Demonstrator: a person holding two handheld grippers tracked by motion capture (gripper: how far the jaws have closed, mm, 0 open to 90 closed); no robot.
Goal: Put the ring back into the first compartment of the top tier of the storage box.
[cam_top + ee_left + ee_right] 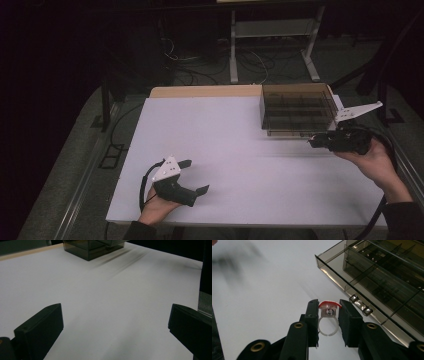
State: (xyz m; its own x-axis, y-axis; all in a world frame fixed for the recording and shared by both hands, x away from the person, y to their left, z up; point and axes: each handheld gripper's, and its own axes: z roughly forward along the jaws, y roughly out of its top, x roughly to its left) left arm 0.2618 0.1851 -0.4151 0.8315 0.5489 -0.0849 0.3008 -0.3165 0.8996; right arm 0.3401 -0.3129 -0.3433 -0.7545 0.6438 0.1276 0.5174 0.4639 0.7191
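Nearest the table's (240, 210) front edge, well short of the smoked drawer box (297, 114), the left gripper (192, 177) is held with jaws spread over bare white surface. Just before the box's open drawer front, a clear ring with a red top (328, 311) is pinched by the right gripper (328, 315).

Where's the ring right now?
The ring sits clamped between the right gripper jaws in the right gripper view, just in front of the smoky drawer box at the table's far right.
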